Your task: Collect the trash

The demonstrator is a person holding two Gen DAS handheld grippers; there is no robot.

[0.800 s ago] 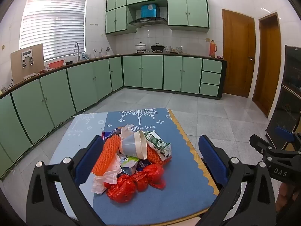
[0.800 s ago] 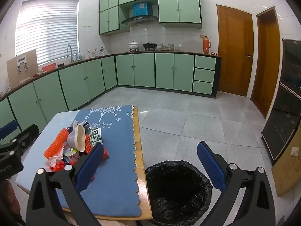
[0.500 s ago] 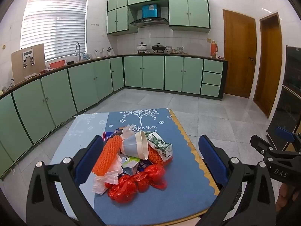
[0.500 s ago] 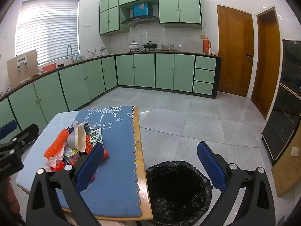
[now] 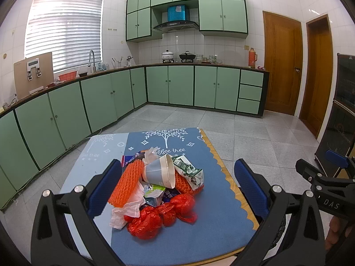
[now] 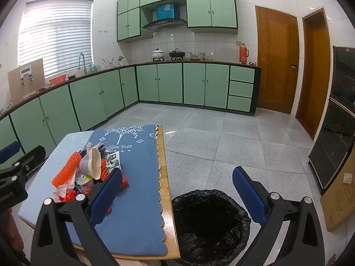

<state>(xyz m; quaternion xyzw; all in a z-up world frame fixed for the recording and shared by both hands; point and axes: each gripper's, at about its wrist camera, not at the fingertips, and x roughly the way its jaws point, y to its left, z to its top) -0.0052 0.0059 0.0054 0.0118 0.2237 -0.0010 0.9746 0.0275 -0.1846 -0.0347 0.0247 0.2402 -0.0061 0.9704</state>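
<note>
Nothing collected yet: both the left gripper (image 5: 177, 186) and right gripper (image 6: 177, 190) gape empty, so next comes grasping something from the trash pile (image 5: 159, 190) on the tabletop (image 5: 221, 228) for the bin (image 6: 210, 223) at its three o'clock.

Wide-spread right tongs (image 6: 177, 190) hover above black-lined bin (image 6: 210, 223) beside table (image 6: 168, 199).

A kitchen with pale green base cabinets (image 5: 170, 84) runs along two walls under a dark worktop. Green wall cabinets (image 5: 221, 14) flank a black hood (image 5: 175, 25) with a blue box (image 5: 178, 13) above it. On the worktop stand a white pot (image 5: 166, 55), a black wok (image 5: 187, 55) and a red flask (image 5: 252, 57). A tap (image 5: 91, 59) and a red basin (image 5: 67, 75) sit below the window blind (image 5: 64, 28). A brown board (image 5: 33, 74) leans near them. Two wooden doors (image 5: 280, 66) stand at the right, beside a dark glass cabinet (image 6: 339, 115). The floor (image 6: 221, 133) is grey tile.
</note>
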